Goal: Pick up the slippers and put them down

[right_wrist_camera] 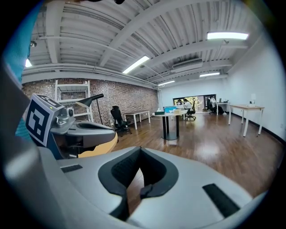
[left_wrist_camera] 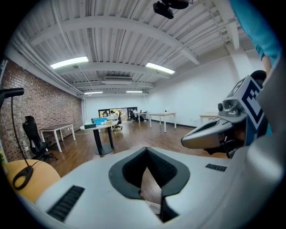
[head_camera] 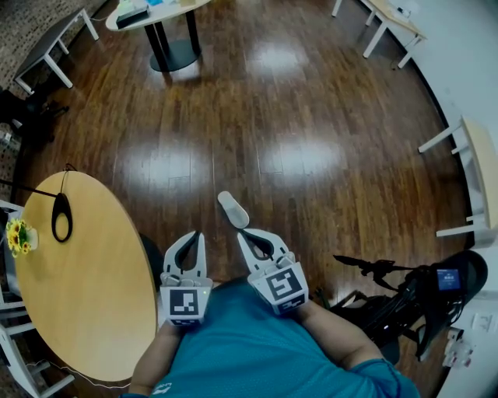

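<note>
Left hand-held gripper [head_camera: 195,235] close at my chest, jaws together, nothing between them. Right hand-held gripper [head_camera: 242,232] just beside it, jaws also shut, empty. Pale slipper [head_camera: 233,209] shows just past my right tip, over floor [head_camera: 311,116]; cannot tell if it touches the tip. Round wooden surface [head_camera: 93,288] at my left. Far surface [head_camera: 159,15] on black legs.

Right gripper [right_wrist_camera: 140,152] fills lower frame, jaws pressed together, nothing between. Left gripper [right_wrist_camera: 80,132] at middle left, marker cube [right_wrist_camera: 40,118] on it, yellow tabletop [right_wrist_camera: 96,150] just below. Round pedestal table [right_wrist_camera: 171,120] at centre, office chair [right_wrist_camera: 117,117] by brick wall [right_wrist_camera: 120,100], white desk [right_wrist_camera: 248,112] far right, glossy wood floor [right_wrist_camera: 214,152].
</note>
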### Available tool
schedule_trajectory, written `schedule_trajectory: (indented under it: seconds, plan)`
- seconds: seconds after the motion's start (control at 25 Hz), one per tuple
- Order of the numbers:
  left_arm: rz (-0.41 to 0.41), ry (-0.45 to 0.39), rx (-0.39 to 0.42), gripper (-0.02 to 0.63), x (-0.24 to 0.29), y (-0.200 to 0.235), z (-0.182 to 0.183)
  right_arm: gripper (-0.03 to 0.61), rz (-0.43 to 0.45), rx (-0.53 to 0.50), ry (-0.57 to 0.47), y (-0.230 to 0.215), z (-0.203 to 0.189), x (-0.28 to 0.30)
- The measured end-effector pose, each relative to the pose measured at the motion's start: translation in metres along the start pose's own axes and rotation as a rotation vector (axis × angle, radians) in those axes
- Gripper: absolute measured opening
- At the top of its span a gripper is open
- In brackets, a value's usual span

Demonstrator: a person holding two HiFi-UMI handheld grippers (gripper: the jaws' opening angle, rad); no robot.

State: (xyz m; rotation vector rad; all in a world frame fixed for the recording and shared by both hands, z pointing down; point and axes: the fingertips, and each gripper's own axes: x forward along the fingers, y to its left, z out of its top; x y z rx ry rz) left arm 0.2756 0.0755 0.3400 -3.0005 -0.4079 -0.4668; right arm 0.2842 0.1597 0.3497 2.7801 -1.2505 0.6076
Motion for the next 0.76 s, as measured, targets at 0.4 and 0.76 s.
schedule_trajectory:
  seconds: [0.4, 0.76]
  plan:
    - [-0.01, 0.004, 0.022, 0.005, -0.006, 0.002, 0.002, 0.011, -0.002, -0.026, -0.023, 0.004, 0.003, -0.001]
    - [-0.045, 0.015, 0.04, 0.005, -0.003, -0.01, 0.005, 0.011, -0.015, -0.002, -0.025, 0.0, 0.005, -0.009]
